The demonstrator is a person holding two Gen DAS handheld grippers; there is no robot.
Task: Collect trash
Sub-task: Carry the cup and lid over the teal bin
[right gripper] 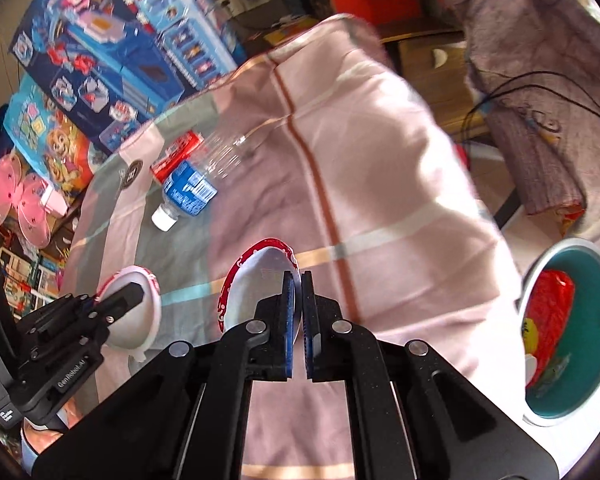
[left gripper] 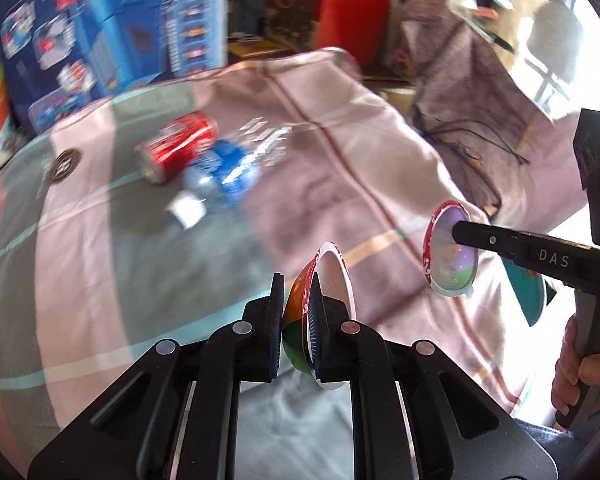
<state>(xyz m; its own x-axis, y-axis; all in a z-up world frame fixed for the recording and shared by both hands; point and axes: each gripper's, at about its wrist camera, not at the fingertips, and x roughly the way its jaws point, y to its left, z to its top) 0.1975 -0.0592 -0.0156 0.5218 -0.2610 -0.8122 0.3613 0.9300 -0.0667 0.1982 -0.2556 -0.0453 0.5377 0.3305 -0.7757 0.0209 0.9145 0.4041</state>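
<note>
My left gripper [left gripper: 298, 284] is shut on the wall of a small red, orange and green cup [left gripper: 300, 308] with a white inside, held above the bed; it also shows in the right wrist view [right gripper: 130, 312]. My right gripper [right gripper: 301, 280] is shut on a round foil lid [right gripper: 260, 280] with a red rim; the lid shows in the left wrist view [left gripper: 450, 252] too. A red soda can [left gripper: 176, 146] and a clear plastic bottle [left gripper: 224, 176] with a blue label lie together on the bed. A teal bin [right gripper: 588, 280] holds red wrappers.
The bed is covered with a pink, grey and teal checked sheet [right gripper: 380, 160]. Boxed toys [right gripper: 100, 60] stand along its far left side. A purple-grey blanket [right gripper: 540, 80] with black cables hangs at the right.
</note>
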